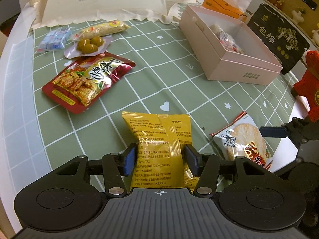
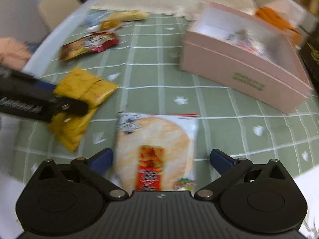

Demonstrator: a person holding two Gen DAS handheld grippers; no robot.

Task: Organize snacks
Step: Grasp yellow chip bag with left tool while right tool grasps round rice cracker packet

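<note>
My left gripper [image 1: 159,158] is shut on a yellow snack packet [image 1: 159,137], its blue pads pressing both sides; the packet also shows in the right wrist view [image 2: 83,95] under the left gripper [image 2: 39,101]. My right gripper [image 2: 161,159] is open, its fingers on either side of a white rice-cracker packet [image 2: 155,149] lying on the green checked tablecloth [image 2: 159,79]; that packet also shows in the left wrist view [image 1: 245,139]. An open pink box [image 1: 235,59] with several wrapped snacks inside stands at the far right [image 2: 239,63].
A red snack pouch [image 1: 85,81], a pack of green olives [image 1: 89,43], a blue packet [image 1: 55,39] and a long cracker bar [image 1: 107,28] lie at the far left. A black bag [image 1: 279,37] and orange tissue box [image 1: 225,6] sit behind the box. A red toy [image 1: 309,87] stands at the right edge.
</note>
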